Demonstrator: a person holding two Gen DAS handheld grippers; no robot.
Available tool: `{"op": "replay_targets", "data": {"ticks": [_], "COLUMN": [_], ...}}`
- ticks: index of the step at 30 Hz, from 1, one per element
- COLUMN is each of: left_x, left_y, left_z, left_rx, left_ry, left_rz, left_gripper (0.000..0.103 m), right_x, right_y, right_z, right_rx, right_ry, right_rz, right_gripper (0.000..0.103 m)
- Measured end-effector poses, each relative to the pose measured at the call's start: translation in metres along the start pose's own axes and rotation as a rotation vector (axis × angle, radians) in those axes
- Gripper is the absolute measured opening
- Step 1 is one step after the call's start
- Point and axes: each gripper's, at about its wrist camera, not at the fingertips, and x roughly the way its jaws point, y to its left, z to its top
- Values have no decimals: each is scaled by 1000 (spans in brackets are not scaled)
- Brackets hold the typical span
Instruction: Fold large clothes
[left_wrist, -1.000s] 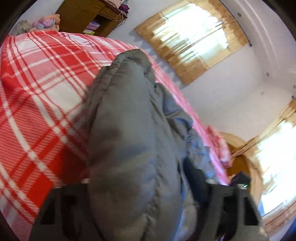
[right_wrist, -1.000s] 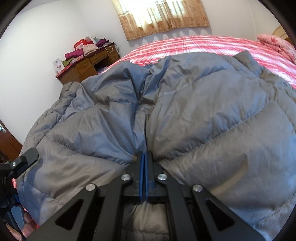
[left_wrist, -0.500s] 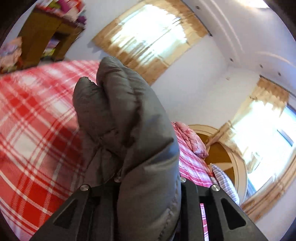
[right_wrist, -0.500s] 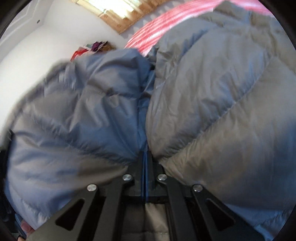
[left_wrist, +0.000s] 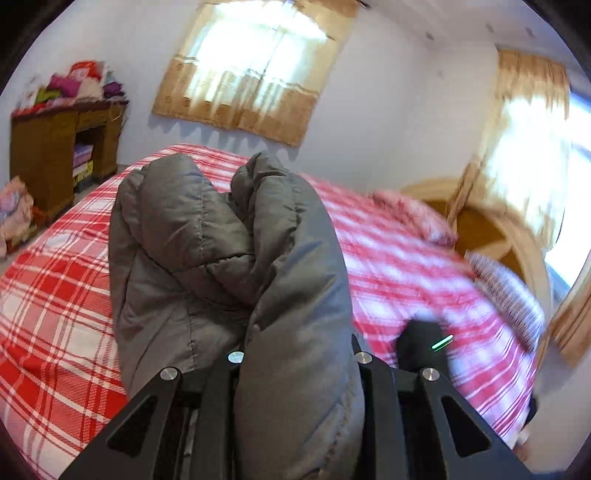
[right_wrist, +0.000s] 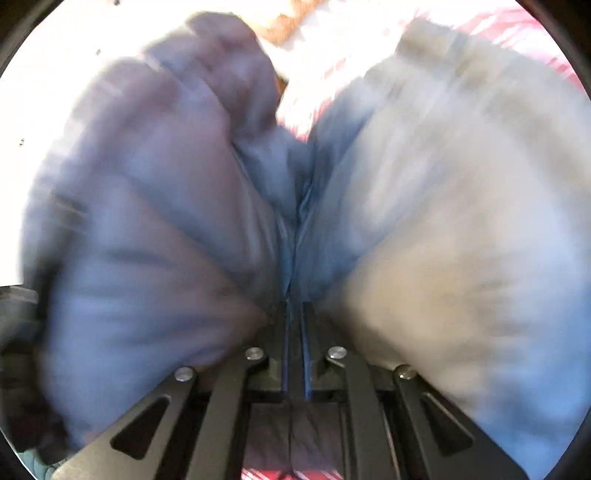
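The grey quilted puffer jacket (left_wrist: 236, 266) was held up above the bed (left_wrist: 55, 295), a thick bunched fold of it rising between the two fingers of the left hand-held gripper (left_wrist: 295, 365), which was clamped around that fold. In the left wrist view the padded fabric stood upright in two rounded lobes, blocking the middle of the frame. In the right wrist view the jacket (right_wrist: 443, 221) filled almost everything, heavily blurred, bulging to either side of a central crease. The right hand-held gripper (right_wrist: 294, 314) was pinched tight on the fabric at that crease, its blue-edged fingers (right_wrist: 284, 354) nearly together with only a thin layer between them.

Beneath the jacket lay the red and white plaid bedcover (left_wrist: 399, 266), with a pink pillow (left_wrist: 417, 218) and a striped one (left_wrist: 506, 288) towards the wooden headboard (left_wrist: 491, 236). A wooden desk (left_wrist: 55, 155) piled with folded clothes (left_wrist: 74, 85) stood against the far wall, left of a window with tan curtains (left_wrist: 251, 74). A second curtained window (left_wrist: 532, 147) showed at the right.
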Motion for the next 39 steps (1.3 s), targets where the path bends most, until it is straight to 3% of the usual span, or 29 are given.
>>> {"op": "replay_targets", "data": {"ticks": [5, 9, 10, 13, 17, 18, 19, 20, 23, 27, 34, 39], "left_x": [40, 71, 76, 88, 97, 96, 97, 97, 100, 102, 118, 115], "left_y": [-41, -69, -77, -94, -99, -99, -98, -96, -102, -109, -123, -114], "left_z": [-25, -55, -62, -79, -93, -97, -99, -101, -106, -112, -122, -120], "left_rx": [155, 275, 317, 418, 474, 481, 476, 463, 476, 473, 505, 450], "left_ry": [91, 160, 167, 178, 186, 189, 192, 197, 204, 212, 238, 229], "left_rz": [67, 122, 136, 174, 178, 167, 152, 135, 128, 118, 65, 15], "left_gripper": [23, 23, 23, 23, 23, 23, 23, 23, 23, 23, 23, 23], "right_x": [-92, -133, -142, -144, -145, -139, -130, -121, -93, -64, -58, -67], "right_y": [-22, -31, -33, -23, -18, -16, -16, -18, -33, -54, -99, -105], "right_z": [17, 20, 24, 36, 56, 61, 66, 71, 78, 71, 61, 63], "right_rx": [-53, -70, -73, -85, -133, -153, -175, -193, -229, -274, -198, -157], "right_ry": [-164, -226, -239, -262, -250, -241, -227, -213, -139, -86, -76, -67], "right_rz": [-159, -212, -224, -245, -247, -248, -261, -282, -339, -480, -463, -421], "right_gripper": [11, 14, 20, 56, 57, 56, 49, 34, 19, 16, 7, 7]}}
